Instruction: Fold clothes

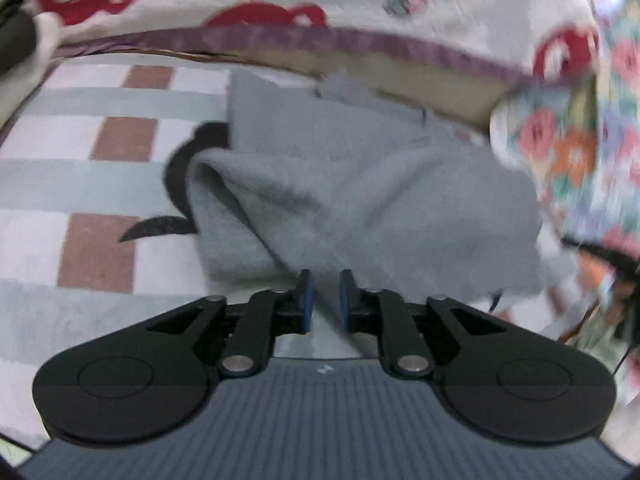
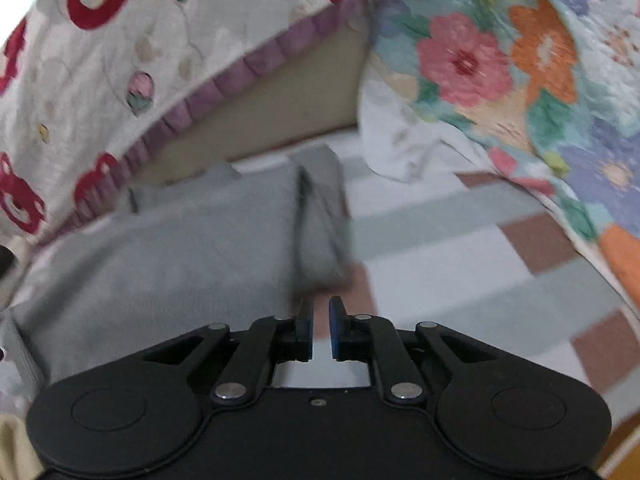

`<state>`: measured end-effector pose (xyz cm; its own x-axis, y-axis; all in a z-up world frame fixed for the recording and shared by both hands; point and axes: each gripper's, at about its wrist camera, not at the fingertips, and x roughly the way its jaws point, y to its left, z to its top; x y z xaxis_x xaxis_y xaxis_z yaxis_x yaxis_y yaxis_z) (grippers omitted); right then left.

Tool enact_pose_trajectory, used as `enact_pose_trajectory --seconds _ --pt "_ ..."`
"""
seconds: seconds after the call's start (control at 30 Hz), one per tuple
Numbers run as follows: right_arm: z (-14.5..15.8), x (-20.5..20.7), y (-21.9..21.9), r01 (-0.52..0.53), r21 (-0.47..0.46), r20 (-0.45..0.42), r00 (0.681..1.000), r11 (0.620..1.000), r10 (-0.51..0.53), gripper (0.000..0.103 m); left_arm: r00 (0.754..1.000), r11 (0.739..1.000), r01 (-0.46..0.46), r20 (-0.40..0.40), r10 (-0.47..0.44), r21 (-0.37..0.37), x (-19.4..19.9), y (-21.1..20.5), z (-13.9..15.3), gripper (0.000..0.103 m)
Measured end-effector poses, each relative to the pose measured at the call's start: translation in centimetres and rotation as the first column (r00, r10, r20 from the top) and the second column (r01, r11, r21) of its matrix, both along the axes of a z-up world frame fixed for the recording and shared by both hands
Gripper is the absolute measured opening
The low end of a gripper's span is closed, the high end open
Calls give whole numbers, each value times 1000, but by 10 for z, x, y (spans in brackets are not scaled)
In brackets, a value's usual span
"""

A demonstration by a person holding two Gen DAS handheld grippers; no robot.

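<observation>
left gripper (image 1: 324,300): jaws narrow, grey sweater (image 1: 360,184) cloth between them
right gripper (image 2: 321,330): narrow, empty, folded sleeve (image 2: 320,232) dead ahead, lengthwise

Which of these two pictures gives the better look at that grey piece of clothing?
The left wrist view: the grey garment fills the middle, showing its rumpled folds and edges on the checked blanket. The right wrist view shows the grey garment only as a flatter, blurred part, cut off at the left.
</observation>
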<state>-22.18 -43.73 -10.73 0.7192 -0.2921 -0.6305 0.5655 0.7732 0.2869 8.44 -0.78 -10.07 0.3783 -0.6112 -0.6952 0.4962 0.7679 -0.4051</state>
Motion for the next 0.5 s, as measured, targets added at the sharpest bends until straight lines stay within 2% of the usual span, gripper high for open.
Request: enact_pose_trajectory --seconds 0.07,0.13,0.2,0.33,0.43,0.5 --pt "1 13 -2 -23 9 18 1000 1000 23 14 999 998 -50 8 50 -37 2 12 6 23" --pt "2 27 -6 -38 10 20 999 999 38 20 996 993 -90 -14 90 -70 10 17 3 30" --pt "2 40 -13 -42 13 25 999 999 42 36 989 986 -138 -65 132 -94 23 20 -5 31" --pt "3 64 -31 -37 44 56 998 998 35 40 974 975 -204 -119 193 -87 59 8 -14 33" --pt "1 81 -45 -28 87 69 997 996 22 46 958 966 -258 -134 254 -7 80 -6 -18 33" --pt "-2 89 -52 -11 116 70 998 993 3 46 952 961 -276 -136 273 -3 85 -10 -21 34"
